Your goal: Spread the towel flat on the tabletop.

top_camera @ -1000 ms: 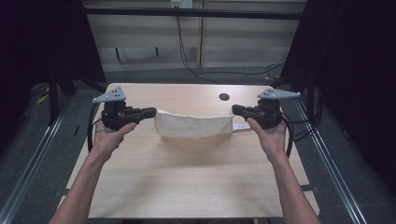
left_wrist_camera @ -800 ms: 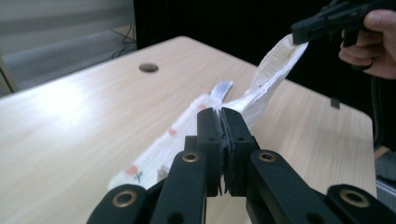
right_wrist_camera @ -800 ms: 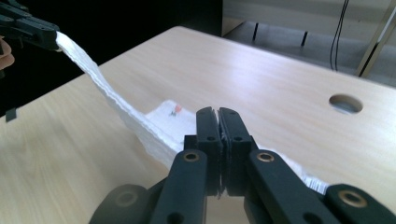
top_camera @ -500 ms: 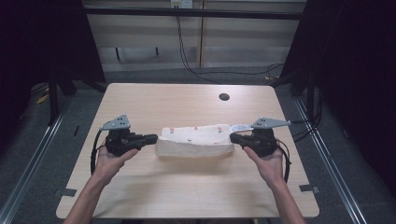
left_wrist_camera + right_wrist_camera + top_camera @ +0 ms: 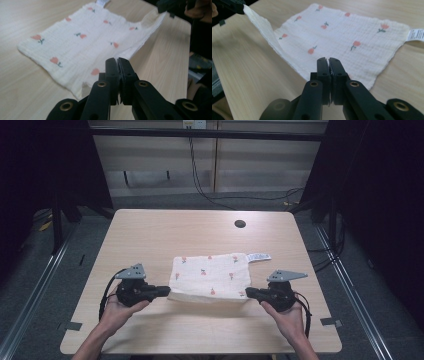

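Note:
A white cloth (image 5: pixel 210 277) printed with small red flowers lies spread on the wooden table (image 5: pixel 150 235), its white tag (image 5: pixel 258 256) at the far right corner. My left gripper (image 5: pixel 166 291) is shut on the cloth's near left corner, and my right gripper (image 5: pixel 249 293) is shut on the near right corner. In the left gripper view the shut jaws (image 5: pixel 117 60) pinch the cloth (image 5: pixel 82 42), whose near edge runs raised to the other gripper (image 5: pixel 170 5). In the right gripper view the gripper (image 5: pixel 328 60) pinches the cloth (image 5: pixel 342 32) in the same way, with the left gripper (image 5: pixel 230 5) at the far end of the edge.
A round dark hole (image 5: pixel 240 224) sits in the table top near the far edge. Bare wood lies around the cloth on every side. Cables trail from both grippers toward the person's wrists. Dark floor and metal rails flank the table.
Both grippers came down and toward the person, keeping their hold on the cloth. The cloth, which hung sagging between them, now lies mostly flat on the table.

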{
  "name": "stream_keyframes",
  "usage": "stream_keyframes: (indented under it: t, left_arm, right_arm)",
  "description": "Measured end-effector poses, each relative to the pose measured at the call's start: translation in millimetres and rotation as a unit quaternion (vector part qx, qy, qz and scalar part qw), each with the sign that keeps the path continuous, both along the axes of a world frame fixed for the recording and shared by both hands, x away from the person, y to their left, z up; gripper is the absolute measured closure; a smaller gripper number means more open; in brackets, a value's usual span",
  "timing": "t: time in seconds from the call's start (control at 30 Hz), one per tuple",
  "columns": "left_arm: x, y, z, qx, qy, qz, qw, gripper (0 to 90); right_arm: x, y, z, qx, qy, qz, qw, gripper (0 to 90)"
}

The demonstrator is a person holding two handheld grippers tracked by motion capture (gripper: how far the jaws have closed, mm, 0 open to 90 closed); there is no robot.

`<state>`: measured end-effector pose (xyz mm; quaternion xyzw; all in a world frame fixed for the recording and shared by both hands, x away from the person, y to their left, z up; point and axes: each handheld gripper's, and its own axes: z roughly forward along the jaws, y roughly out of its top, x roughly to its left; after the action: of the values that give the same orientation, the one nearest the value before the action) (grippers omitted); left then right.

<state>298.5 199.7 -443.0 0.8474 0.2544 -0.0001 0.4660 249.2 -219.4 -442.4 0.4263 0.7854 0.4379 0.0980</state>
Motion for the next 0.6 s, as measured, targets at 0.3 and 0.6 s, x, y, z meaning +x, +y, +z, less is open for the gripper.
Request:
stream_keyframes:
  t: [0.3,0.6]
  left_arm:
    - [-16.9,-7.8,-23.7,0.032,0.024,-0.026,0.9989,87.1]
    - [-30.1,-7.5,-31.4,0.049,0.032,-0.051,0.9970,85.0]
  right_arm:
    - [-23.8,0.8,-26.9,-0.017,0.045,0.008,0.9988,85.9]
    - [-37.3,-2.4,-34.1,-0.023,0.059,0.012,0.9979,82.8]
